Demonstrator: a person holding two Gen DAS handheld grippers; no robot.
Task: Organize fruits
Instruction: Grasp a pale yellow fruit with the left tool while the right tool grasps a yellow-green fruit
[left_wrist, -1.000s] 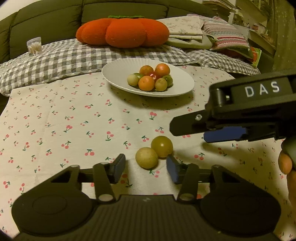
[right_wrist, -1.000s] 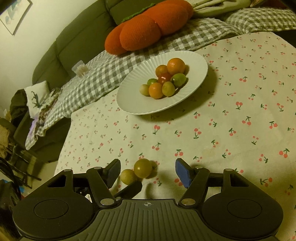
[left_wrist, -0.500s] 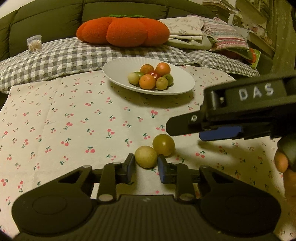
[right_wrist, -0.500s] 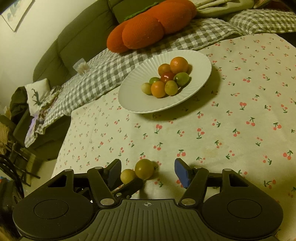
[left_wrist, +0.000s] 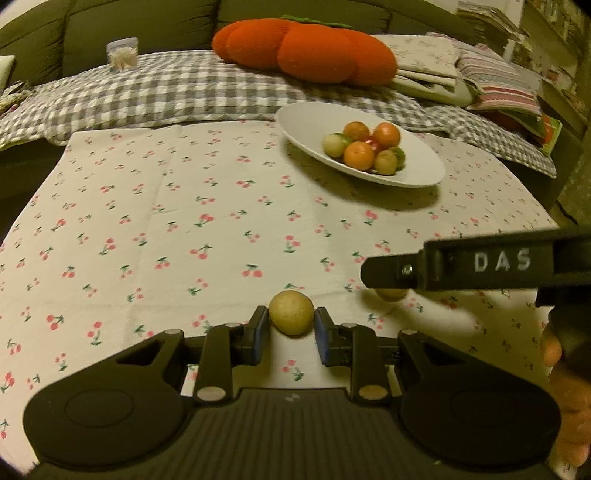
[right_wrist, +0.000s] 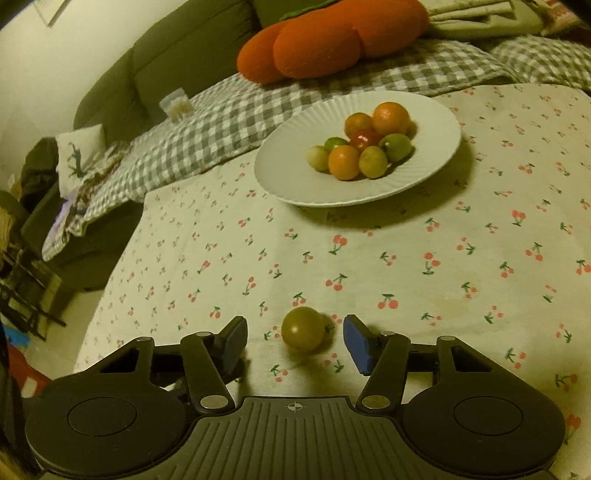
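Left gripper jaws pinching round yellow fruit, right gripper jaws spread around greenish fruit

The only readable text was "DAS", in pale capital letters on the black side of the right gripper, which reached in from the right edge of the left wrist view. Nothing else carried legible writing.

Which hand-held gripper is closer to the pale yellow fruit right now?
Left. The left hand-held gripper is shut on the pale yellow fruit. The right hand-held gripper sits open around the greenish-brown fruit instead.
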